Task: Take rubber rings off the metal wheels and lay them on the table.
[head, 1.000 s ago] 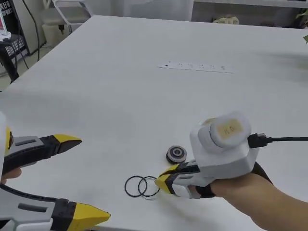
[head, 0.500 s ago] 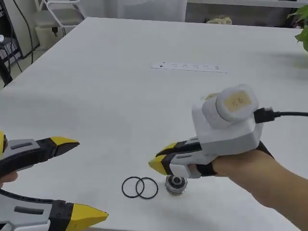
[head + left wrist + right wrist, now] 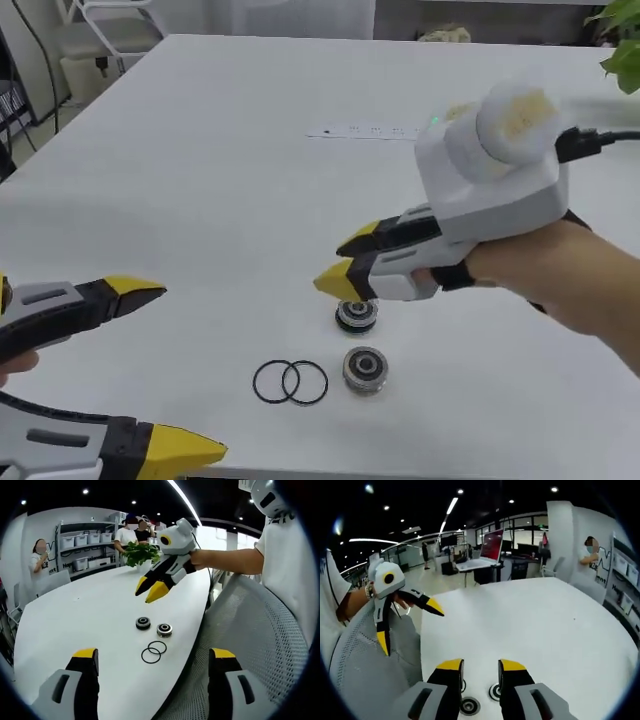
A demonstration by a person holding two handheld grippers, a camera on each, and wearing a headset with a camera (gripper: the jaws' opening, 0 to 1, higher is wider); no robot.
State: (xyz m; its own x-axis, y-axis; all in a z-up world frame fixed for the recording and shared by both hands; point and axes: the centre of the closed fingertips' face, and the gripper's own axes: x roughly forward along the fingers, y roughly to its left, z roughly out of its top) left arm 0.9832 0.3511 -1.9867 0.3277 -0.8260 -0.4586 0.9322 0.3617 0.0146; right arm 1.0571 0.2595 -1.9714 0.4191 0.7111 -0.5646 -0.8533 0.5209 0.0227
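Head view | two rings (image 3: 291, 382) on counter (image 3: 200, 180) by wheels (image 3: 365, 367) | left hand-held gripper (image 3: 190, 372), right hand-held gripper (image 3: 335, 265) apart, empty | seemingly done

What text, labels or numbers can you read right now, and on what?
No text reads clearly.
Flat white strip on the white table: small dark marks, too small.
Pale yellow label atop the right gripper: blurred.
Dark lettering on the person's white shirt: blurred, cut off.
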